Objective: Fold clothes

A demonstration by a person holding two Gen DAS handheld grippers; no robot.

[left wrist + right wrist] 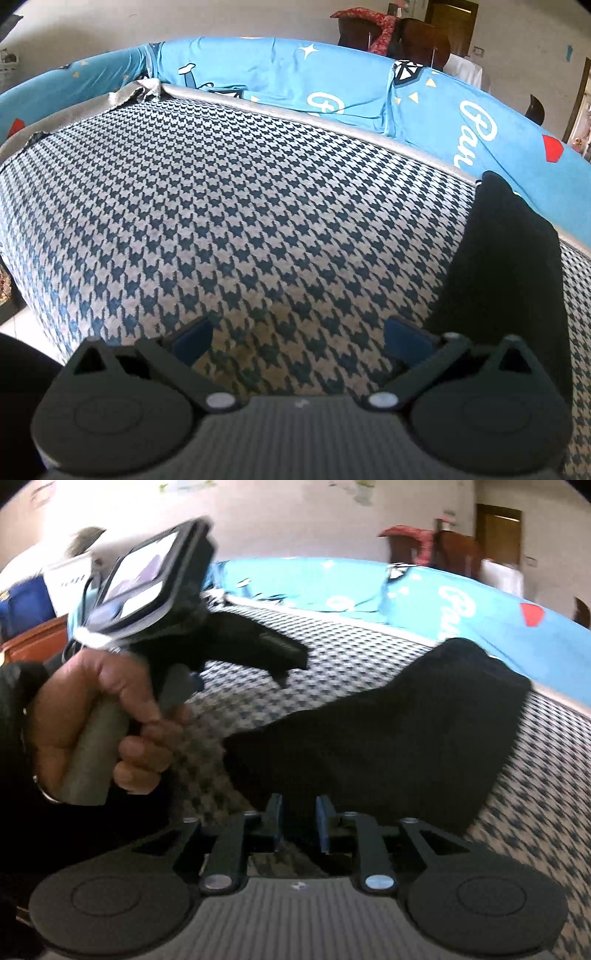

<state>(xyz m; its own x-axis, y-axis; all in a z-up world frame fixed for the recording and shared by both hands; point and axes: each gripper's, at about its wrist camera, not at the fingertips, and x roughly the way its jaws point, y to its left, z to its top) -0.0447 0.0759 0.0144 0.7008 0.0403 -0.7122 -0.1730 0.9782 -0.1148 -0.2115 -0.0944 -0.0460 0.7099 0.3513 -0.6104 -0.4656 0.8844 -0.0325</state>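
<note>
Black garment: soft, limp, best pinched at near edge; left gripper spread wide, right gripper narrowed, grip on cloth uncertain.

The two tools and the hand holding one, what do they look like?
Both tools, left tool and right tool, have black linkages, blue pads, round black discs and silver pivot screws. The hand grips a grey handle, wearing a dark sleeve and a thin bangle.

The left hand-held gripper has its two blue-padded fingers spread wide with nothing between them, the person's left hand wrapped around its grey handle (a ring shows on one finger), while the right hand-held gripper has its fingers drawn near each other, a narrow gap remaining.
</note>
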